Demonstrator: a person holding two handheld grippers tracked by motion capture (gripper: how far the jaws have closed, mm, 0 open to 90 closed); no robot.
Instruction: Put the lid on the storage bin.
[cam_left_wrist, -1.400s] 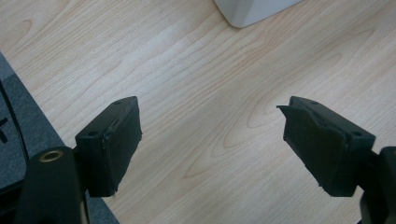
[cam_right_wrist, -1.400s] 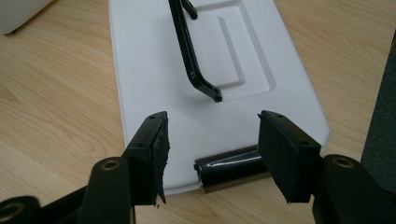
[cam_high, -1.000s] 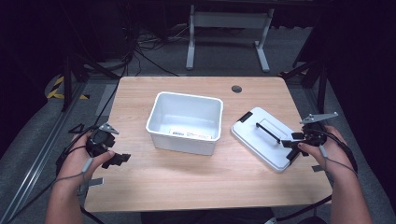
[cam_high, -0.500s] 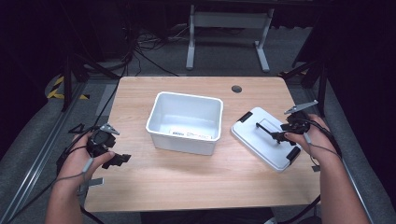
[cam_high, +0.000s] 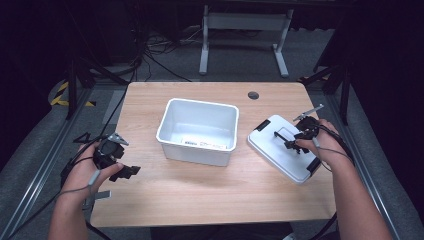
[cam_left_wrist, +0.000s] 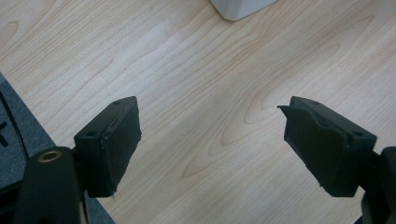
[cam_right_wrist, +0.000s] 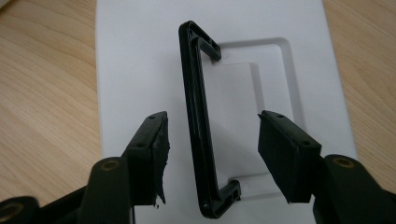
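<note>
A: Lid (cam_high: 284, 149) placement first: where does it lie?

B: The white lid lies flat on the wooden tabletop (cam_high: 200, 190), at the right side, just beside the white bin (cam_high: 200, 131) and apart from it. Black clips show at its corners.

A: And the bin itself?

B: It stands upright in the middle of the tabletop, open at the top, with a label on its inner floor.

A: What about the lid's black handle (cam_right_wrist: 198, 126)?

B: It stands up from a recess in the lid's middle. In the right gripper view it runs between the two jaws, closer to the left one, touching neither.

A: So the right tongs (cam_high: 294, 139) aren't gripping?

B: No. They've just been closing a little, yet they're wide apart around the handle, pads clear of it.

A: The left tongs (cam_left_wrist: 212, 149)?

B: Spread wide over bare wood near the tabletop's left edge, with nothing between them. A corner of the bin shows farther off.
</note>
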